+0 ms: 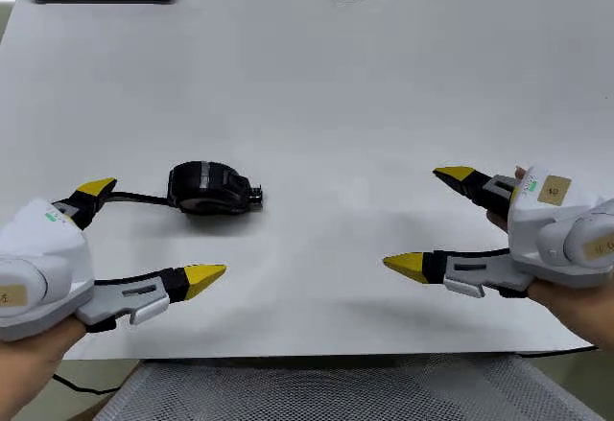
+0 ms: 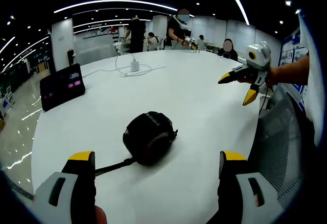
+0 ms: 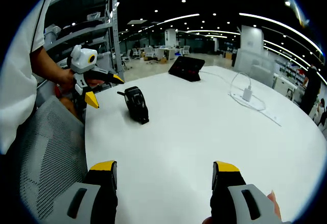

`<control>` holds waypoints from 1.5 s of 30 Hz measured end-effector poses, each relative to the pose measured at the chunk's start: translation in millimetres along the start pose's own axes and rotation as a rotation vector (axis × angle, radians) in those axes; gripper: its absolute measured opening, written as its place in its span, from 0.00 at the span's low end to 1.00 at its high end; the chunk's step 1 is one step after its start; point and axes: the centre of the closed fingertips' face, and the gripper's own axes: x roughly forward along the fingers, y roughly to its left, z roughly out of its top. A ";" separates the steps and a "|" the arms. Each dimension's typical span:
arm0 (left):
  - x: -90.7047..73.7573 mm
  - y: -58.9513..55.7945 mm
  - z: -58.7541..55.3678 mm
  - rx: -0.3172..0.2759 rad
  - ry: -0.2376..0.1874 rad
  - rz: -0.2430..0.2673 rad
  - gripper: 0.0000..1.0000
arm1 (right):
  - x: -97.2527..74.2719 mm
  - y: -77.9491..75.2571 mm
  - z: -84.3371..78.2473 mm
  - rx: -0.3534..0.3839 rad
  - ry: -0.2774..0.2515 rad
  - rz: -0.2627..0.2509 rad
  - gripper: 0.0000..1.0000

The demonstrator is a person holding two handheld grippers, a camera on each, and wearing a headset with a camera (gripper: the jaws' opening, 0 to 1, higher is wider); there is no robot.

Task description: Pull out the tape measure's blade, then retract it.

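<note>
One tape measure (image 1: 213, 189), blade apparently inside, left gripper (image 1: 153, 231), right gripper (image 1: 420, 218) spread

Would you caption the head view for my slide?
Open left tongs and right tongs flank the black tape measure.

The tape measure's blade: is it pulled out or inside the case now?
Inside. The tape measure lies on the table with its end hook against the case; no blade extends.

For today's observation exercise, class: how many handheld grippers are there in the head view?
2. The left gripper is at the lower left, open, near the tape measure; the right gripper is at the lower right, open, over the white table. None looks hidden.
</note>
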 end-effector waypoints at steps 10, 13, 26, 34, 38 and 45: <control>-2.2 -7.0 -1.0 0.007 -0.013 -0.042 0.99 | -2.9 1.8 -3.0 0.024 -0.009 0.000 0.78; -2.7 -8.9 -1.7 0.002 -0.011 -0.052 0.99 | -3.8 2.4 -5.1 0.026 -0.006 0.002 0.78; -5.1 -9.1 -6.0 0.019 0.011 -0.074 0.99 | -6.7 2.5 -13.3 0.011 0.007 0.000 0.79; -7.0 -10.2 -9.5 0.026 0.024 -0.088 0.99 | -7.6 8.4 -16.4 0.014 0.020 0.015 0.82; -7.7 -9.2 -10.3 0.031 0.029 -0.091 0.99 | -9.5 8.8 -18.6 0.016 0.029 0.023 0.84; -8.8 -5.3 -10.3 0.038 0.032 -0.091 0.99 | -10.1 10.2 -19.3 0.031 0.034 0.040 0.93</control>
